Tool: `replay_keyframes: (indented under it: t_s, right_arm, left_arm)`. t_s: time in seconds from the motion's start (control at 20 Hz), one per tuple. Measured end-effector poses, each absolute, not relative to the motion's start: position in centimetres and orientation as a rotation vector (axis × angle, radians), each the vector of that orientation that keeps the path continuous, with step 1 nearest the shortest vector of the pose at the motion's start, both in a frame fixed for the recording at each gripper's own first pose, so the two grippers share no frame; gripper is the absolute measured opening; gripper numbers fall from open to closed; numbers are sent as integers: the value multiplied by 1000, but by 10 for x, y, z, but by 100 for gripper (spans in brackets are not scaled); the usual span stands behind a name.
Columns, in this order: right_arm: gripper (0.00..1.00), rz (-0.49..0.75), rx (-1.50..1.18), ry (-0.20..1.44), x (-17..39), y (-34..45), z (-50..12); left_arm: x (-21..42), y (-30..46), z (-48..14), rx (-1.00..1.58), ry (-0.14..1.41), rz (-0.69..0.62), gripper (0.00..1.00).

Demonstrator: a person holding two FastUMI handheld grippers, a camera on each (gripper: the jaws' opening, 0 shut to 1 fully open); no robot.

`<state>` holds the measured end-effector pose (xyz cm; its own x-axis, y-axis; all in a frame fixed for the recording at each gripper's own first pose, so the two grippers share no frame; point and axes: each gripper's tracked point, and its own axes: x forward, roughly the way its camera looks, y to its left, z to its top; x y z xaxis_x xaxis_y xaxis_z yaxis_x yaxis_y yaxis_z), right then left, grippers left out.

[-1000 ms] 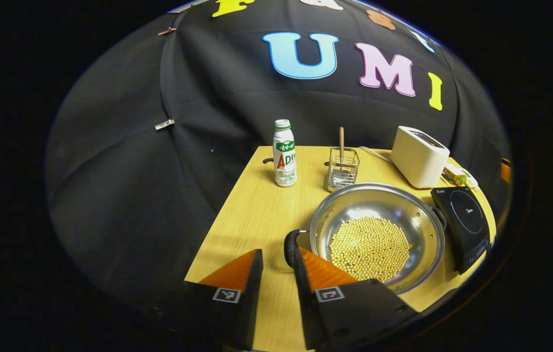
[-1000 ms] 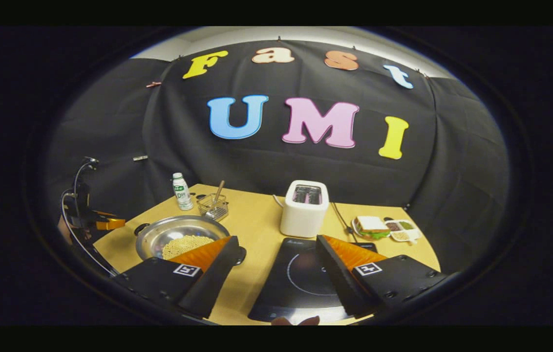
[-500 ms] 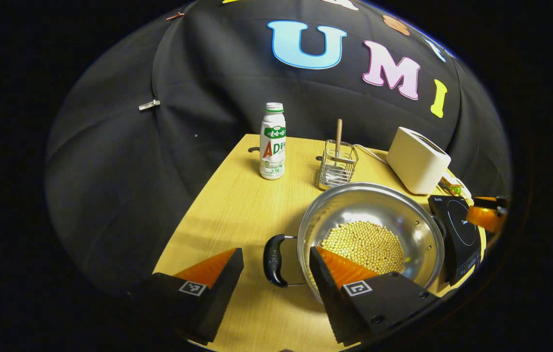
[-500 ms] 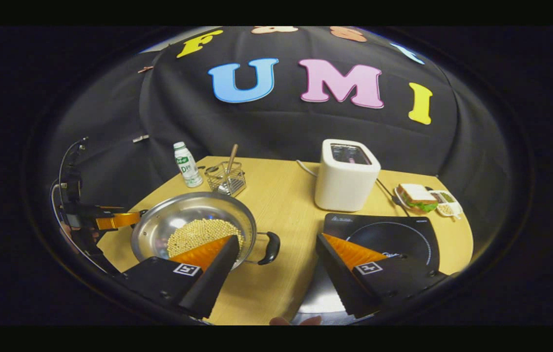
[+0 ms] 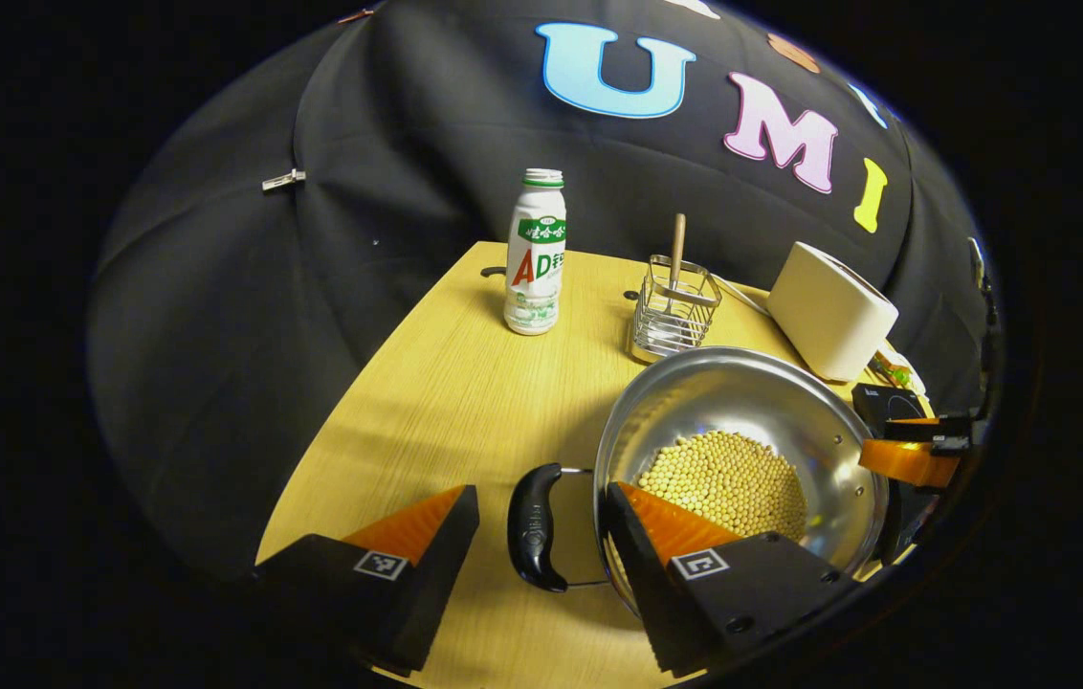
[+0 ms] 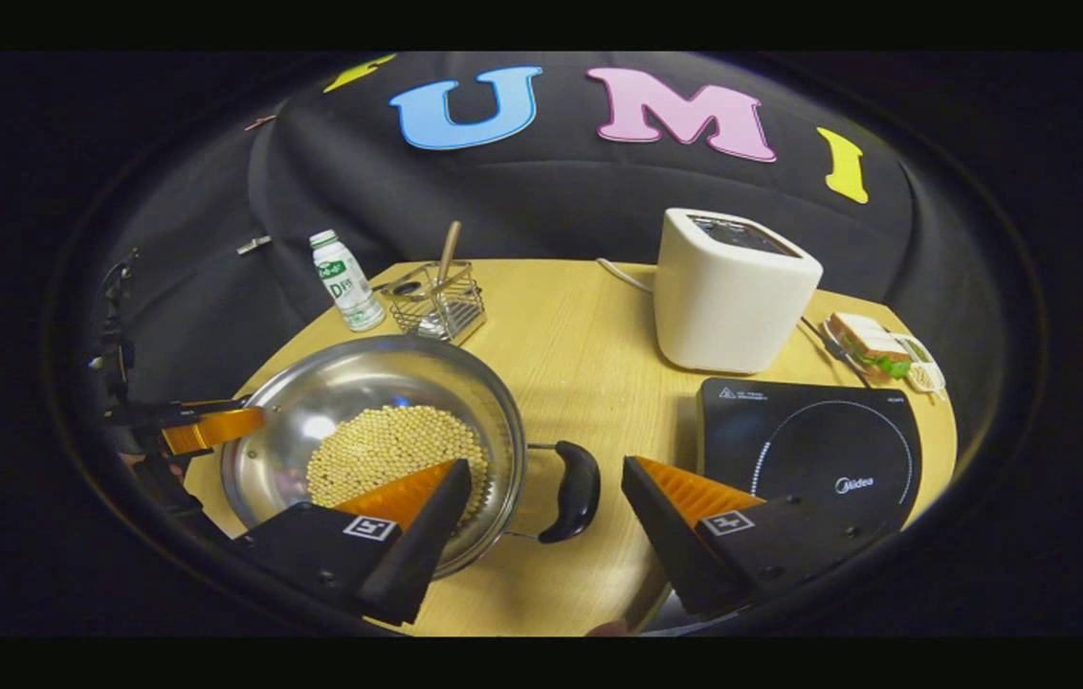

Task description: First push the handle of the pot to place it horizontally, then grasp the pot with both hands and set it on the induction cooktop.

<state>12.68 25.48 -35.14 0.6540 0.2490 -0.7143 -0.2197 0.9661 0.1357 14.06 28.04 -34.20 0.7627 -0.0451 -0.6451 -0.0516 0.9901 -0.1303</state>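
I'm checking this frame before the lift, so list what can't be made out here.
- Pot: near rim hidden behind the right gripper in the right gripper view.
- Induction cooktop: mostly hidden by the pot in the left gripper view.
- Left gripper: whether it touches the pot handle is unclear.
- Sandwich: too small for detail.

The left gripper (image 5: 537,536) hangs low over the table edge with its jaws spread wide, one finger to each side of a gap. The right gripper (image 6: 546,512) is likewise held low, jaws wide apart, fingers pointing forward. From each gripper's view, the other gripper (image 6: 207,429) shows far off at the opposite side (image 5: 910,459).
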Motion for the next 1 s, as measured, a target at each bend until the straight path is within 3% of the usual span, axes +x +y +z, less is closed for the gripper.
replay_keyframes:
  t_s: [0.2,0.25,0.3,0.35,0.4,0.45,0.55,0.65,0.85,1.0]
  right_arm:
    - [93,265,55,841,134,262,-365]
    - [84,257,57,843,137,261,-367]
    - [88,251,60,849,137,262,-371]
    - [80,237,53,849,138,257,-371]
    - [81,229,49,852,140,254,-375]
    - [70,226,56,859,141,252,-377]
    - [62,227,60,893,137,255,-385]
    - [67,228,50,907,135,256,-389]
    - [55,221,74,904,137,256,-387]
    - [58,235,44,899,133,250,-381]
  left_arm:
    - [144,272,-352,-119,722,-36,71]
    - [145,273,-354,-100,725,-30,62]
    - [145,274,-356,-84,729,-30,66]
    - [146,274,-356,-76,728,-31,66]
    - [147,274,-358,-75,729,-32,66]
    - [148,274,-359,-76,731,-34,66]
    - [148,273,-364,-83,733,-40,66]
    - [149,272,-365,-80,731,-47,67]
    - [148,272,-364,-78,730,-38,62]
    - [144,266,-362,-91,732,-31,58]
